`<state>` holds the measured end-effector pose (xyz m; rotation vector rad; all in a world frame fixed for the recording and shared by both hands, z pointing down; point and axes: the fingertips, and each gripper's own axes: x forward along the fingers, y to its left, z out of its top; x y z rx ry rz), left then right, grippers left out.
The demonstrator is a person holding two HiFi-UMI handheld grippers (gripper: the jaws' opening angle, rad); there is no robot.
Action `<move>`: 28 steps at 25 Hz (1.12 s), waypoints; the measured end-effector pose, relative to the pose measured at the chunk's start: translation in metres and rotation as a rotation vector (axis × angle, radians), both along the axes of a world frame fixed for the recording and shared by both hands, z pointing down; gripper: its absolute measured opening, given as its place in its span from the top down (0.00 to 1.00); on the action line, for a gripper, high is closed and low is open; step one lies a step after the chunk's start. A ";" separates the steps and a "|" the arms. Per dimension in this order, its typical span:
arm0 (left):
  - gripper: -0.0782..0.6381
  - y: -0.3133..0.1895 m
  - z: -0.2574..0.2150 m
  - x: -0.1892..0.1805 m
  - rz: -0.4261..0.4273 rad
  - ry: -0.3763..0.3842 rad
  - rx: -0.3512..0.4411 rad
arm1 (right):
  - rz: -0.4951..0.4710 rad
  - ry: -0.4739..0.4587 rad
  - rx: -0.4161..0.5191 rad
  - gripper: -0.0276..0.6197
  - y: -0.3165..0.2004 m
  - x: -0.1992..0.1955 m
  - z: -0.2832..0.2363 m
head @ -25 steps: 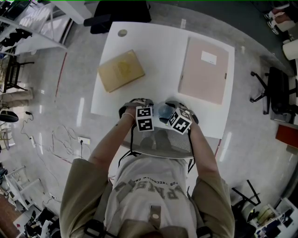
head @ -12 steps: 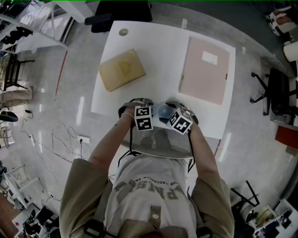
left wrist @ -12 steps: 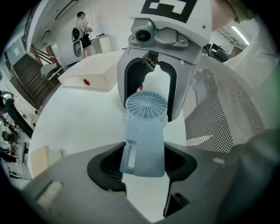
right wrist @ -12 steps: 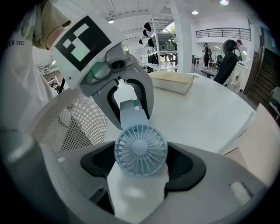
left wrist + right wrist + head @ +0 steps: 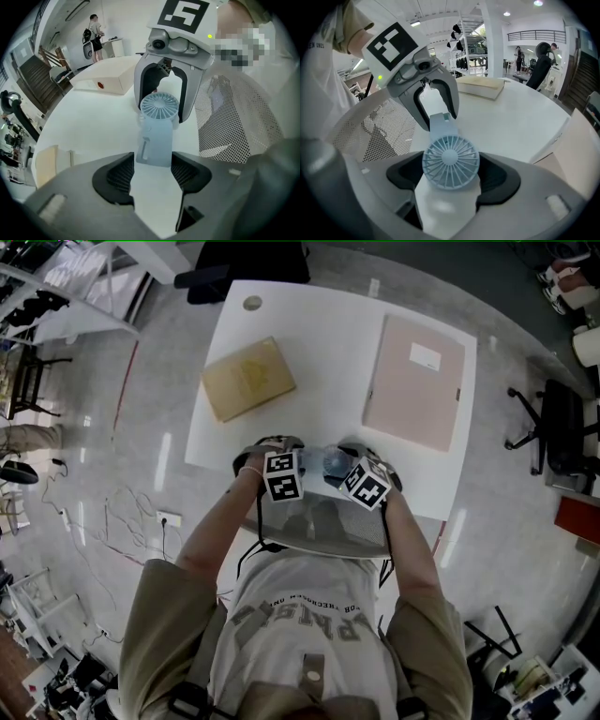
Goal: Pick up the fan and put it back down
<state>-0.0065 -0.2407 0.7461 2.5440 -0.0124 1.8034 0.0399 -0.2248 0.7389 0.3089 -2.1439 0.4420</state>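
Observation:
A small pale-blue fan (image 5: 333,465) sits over the near edge of the white table (image 5: 328,343), between both grippers. My right gripper (image 5: 451,177) is shut on the round grille head of the fan (image 5: 450,161). In the left gripper view the fan (image 5: 157,136) points its boxy base end at me. That end lies just inside the tips of my left gripper (image 5: 152,171), whose jaws are opening, with a thin gap beside one pad. Each gripper faces the other: the right gripper (image 5: 161,101) and the left gripper (image 5: 436,112). I cannot tell whether the fan touches the table.
A flat brown box (image 5: 248,379) lies at the table's back left, and a pink folder (image 5: 415,382) at the back right. A mesh chair back (image 5: 319,526) sits right under my hands. Office chairs and shelving ring the table, and people stand in the distance.
The left gripper's marker cube has shifted a little to the left and rolled slightly. The right gripper and the fan have stayed where they were.

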 end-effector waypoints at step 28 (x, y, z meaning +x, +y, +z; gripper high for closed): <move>0.54 0.002 0.001 -0.017 -0.050 -0.007 -0.007 | -0.073 0.261 0.026 0.42 0.003 0.000 0.014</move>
